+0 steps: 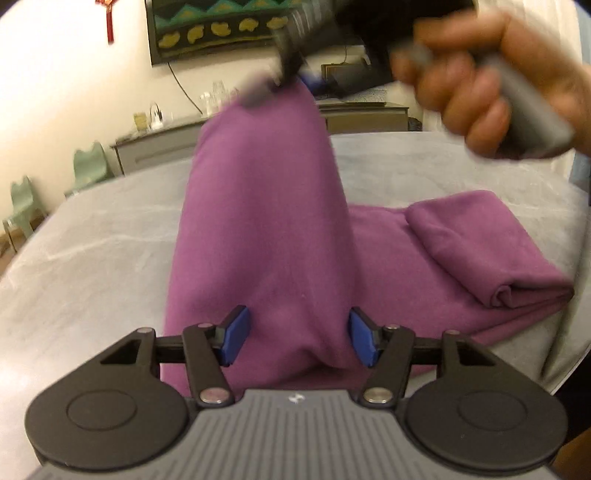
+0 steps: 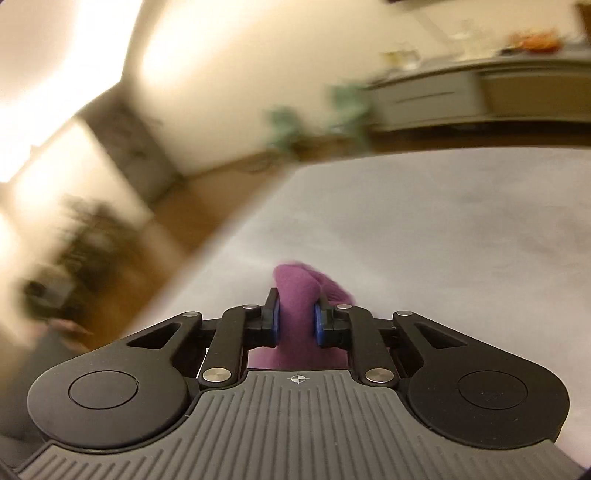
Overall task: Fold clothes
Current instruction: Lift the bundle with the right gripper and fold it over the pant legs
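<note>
A purple garment lies on the grey bed, with a folded part to the right. My right gripper, held by a hand, has pinched a fold and lifts it into a tall tent. In the right wrist view my right gripper is shut on the purple fold, which sticks out past the blue pads. My left gripper stands over the near end of the garment. Its jaws are wide apart, the blue pads show bare inner faces, and the cloth runs between and under them.
The bed's left edge drops to a wooden floor. Two small green chairs stand beside the bed. A low cabinet with glassware lines the far wall under a framed picture. The right wrist view is motion-blurred.
</note>
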`<state>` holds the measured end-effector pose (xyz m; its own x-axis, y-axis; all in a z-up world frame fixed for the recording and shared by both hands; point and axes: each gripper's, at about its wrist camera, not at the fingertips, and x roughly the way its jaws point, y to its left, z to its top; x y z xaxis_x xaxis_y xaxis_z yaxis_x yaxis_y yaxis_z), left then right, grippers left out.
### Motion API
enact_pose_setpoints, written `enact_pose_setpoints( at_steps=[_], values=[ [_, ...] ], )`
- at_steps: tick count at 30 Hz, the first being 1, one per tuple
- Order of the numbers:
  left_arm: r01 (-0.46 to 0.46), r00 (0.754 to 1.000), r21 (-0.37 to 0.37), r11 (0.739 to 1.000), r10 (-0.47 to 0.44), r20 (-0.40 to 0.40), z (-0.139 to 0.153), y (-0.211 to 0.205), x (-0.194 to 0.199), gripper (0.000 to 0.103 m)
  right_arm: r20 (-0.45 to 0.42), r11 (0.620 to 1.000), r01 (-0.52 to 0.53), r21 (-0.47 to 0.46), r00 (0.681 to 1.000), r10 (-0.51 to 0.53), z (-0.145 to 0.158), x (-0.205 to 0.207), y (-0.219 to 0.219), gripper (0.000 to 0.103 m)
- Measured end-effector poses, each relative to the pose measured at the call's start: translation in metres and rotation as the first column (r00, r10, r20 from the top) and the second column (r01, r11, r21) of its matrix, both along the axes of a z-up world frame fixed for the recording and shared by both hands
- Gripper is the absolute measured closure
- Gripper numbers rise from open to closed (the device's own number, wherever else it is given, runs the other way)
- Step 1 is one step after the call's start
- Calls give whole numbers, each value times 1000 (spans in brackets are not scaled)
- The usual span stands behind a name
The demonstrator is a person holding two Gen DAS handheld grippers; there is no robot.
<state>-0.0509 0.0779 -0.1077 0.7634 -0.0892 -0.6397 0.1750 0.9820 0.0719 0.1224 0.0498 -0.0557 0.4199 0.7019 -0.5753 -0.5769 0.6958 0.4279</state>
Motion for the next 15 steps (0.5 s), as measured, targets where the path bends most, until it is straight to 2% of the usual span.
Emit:
enact_pose_setpoints(
  at_steps=[1,3,5,6,7,8,11,12,14,15],
  values=[
    [9,1000,-5,1000,-9,-15,-3,0,2,43,-29,994,58,-97,998,-62,-18,11,1,87],
    [27,999,9,1000,-26,-25,-8,-3,1,43,-63,971,81,-225,993,-98,-55,23,4,84],
    [44,999,5,999,-43,-22,-6,-3,-2,43,-57,974,108,-200,991,-121,-56,19,-4,77],
    [51,998,-6,999,-51,-20,-4,-1,-3,45,-52,974,128,-187,989,-140,-51,17,-9,57],
    [56,998,-32,998,-57,-17,1,2,-5,45,-48,974,147,-174,986,-158,-45,15,-14,48],
    [62,998,-62,996,-63,-10,7,6,-7,44,5,966,186,-180,982,-188,-34,5,-16,41],
    [82,996,-176,981,-75,44,30,19,-9,40,183,963,238,-129,960,-213,-1,-40,-24,43],
    [88,995,-207,974,-79,54,34,22,-8,39,241,961,253,-110,945,-221,11,-55,-27,56],
    [99,995,-245,964,-92,43,33,24,0,39,220,979,168,-117,965,-139,4,-72,-18,72],
    [98,995,-249,964,-95,24,29,23,6,40,179,983,115,-141,980,-88,-7,-75,-10,84]
  ],
)
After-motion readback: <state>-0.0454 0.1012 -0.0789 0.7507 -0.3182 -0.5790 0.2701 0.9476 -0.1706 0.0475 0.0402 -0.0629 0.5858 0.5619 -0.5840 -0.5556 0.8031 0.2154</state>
